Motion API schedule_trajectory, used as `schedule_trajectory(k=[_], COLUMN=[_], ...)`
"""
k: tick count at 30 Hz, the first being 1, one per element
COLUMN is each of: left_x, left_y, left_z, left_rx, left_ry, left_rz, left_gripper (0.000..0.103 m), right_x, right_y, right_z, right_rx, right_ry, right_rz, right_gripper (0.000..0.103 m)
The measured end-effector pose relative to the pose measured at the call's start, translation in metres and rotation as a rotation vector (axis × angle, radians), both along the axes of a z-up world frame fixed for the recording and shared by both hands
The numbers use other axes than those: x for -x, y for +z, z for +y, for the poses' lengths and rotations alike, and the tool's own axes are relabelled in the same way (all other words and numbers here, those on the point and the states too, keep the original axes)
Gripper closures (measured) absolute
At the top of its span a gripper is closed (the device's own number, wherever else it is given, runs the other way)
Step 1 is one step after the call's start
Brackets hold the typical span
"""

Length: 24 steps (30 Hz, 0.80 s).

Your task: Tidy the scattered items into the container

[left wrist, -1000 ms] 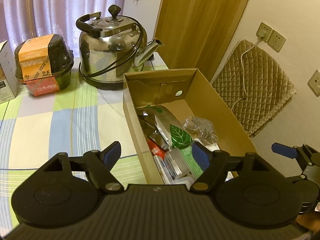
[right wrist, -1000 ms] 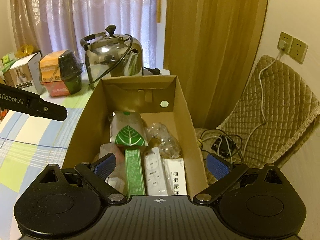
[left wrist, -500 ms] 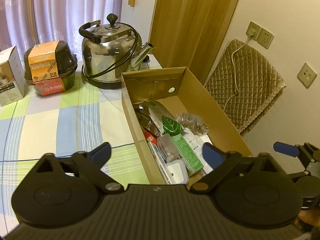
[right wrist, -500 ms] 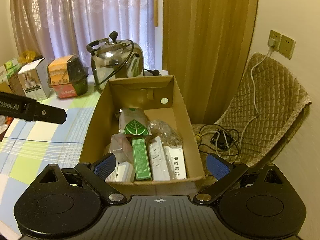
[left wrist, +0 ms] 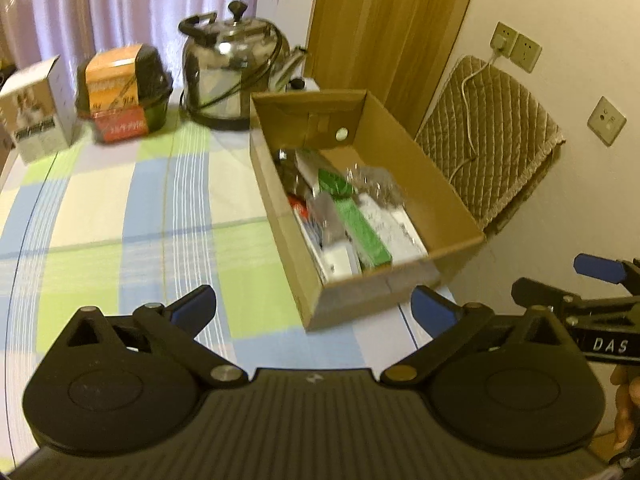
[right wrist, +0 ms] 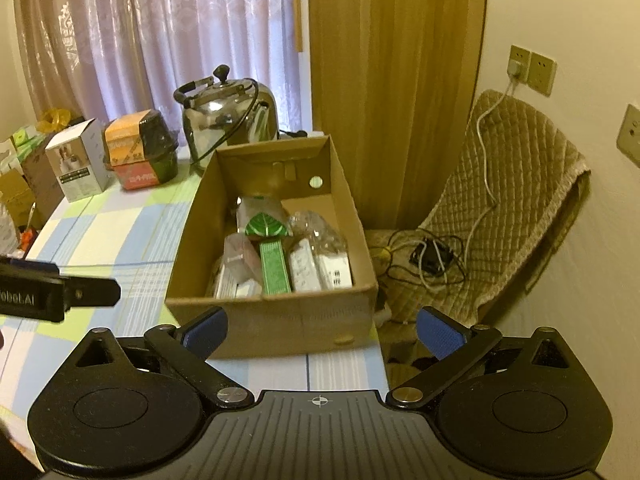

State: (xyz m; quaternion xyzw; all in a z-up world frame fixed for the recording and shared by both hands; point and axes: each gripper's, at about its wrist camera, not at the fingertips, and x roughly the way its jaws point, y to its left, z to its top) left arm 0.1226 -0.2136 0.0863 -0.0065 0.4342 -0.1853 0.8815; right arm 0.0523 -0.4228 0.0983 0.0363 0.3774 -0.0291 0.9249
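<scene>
An open cardboard box (left wrist: 448, 204) (right wrist: 272, 314) stands at the right edge of the checked tablecloth (left wrist: 120, 208). Inside lie several items: a green carton (right wrist: 274, 268), a leaf-printed pouch (right wrist: 266, 228), white packets (right wrist: 334, 272) and a clear crinkled bag (right wrist: 316, 228). My left gripper (left wrist: 312, 310) is open and empty, held back above the table in front of the box's near left corner. My right gripper (right wrist: 322, 330) is also open and empty, just short of the box's near wall. Each gripper shows at the edge of the other's view.
A steel kettle (left wrist: 232, 76) (right wrist: 230, 120) with a cord stands behind the box. Left of it are an orange-labelled black container (left wrist: 124, 92) and a white carton (left wrist: 36, 112). A quilted chair (right wrist: 512, 200) with cables (right wrist: 428, 258) is off the table's right edge.
Both grippers have drawn back from over the box toward the table's near side, so the whole box now shows. Both stayed open and empty.
</scene>
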Motion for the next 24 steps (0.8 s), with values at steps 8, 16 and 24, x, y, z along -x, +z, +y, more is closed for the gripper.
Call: schedule_trajectory(k=[8,16,24], left_x=[0.036,0.048,0.049], left_y=[0.006,0.016,0.015], left_z=[0.002,-0.002,0.002], left_rx=[0.016,0.044,0.034], left_ry=[0.025,0.032,0.057], left_rz=[-0.023,-0.053,-0.079], left_gripper=[0.001,0.001,0.001], right_x=[0.026,0.036,0.04], right_y=[0.002,0.004,0.003], right_z=[0.0,0.001,0.003], right_rx=[-0.02,-0.02,-0.012], right_ry=[-0.024,-0.036,-0.042], right_rz=[0.016,0.02,0.024], right_gripper=[0.0,0.0,0.0])
